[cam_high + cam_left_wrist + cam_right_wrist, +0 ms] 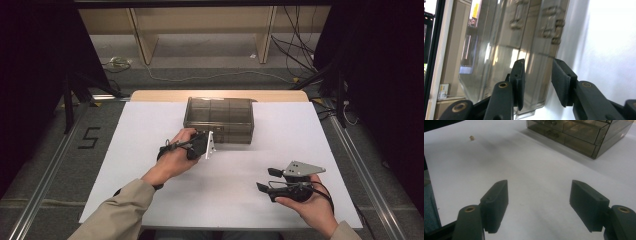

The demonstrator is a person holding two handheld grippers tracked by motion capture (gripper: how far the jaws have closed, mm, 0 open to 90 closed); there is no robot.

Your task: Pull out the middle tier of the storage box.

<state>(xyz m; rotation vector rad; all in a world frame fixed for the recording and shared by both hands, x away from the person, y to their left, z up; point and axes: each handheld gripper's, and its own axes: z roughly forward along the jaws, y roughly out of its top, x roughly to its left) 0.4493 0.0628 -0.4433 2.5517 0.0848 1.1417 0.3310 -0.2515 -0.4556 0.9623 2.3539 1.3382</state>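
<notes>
A smoky see-through drawer box (219, 119) stands at the back middle of the white table top (145, 150). My left gripper (212, 135) is turned on its side right in front of the box's lower left corner. In the left gripper view its jaws (538, 63) stand partly apart with nothing between them, and the box front (524, 37) with its moulded drawer handles lies just beyond. My right gripper (265, 179) rests low near the front right of the table, held in a hand. Its jaws (539, 188) are wide open over bare table, with the box (579, 135) farther off.
A small tan speck (471, 137) lies on the white surface far from the right gripper. The wooden table edge (220, 95) shows behind the box. Cables (295, 45) run over the floor beyond, and a rail (45, 190) lines the left side.
</notes>
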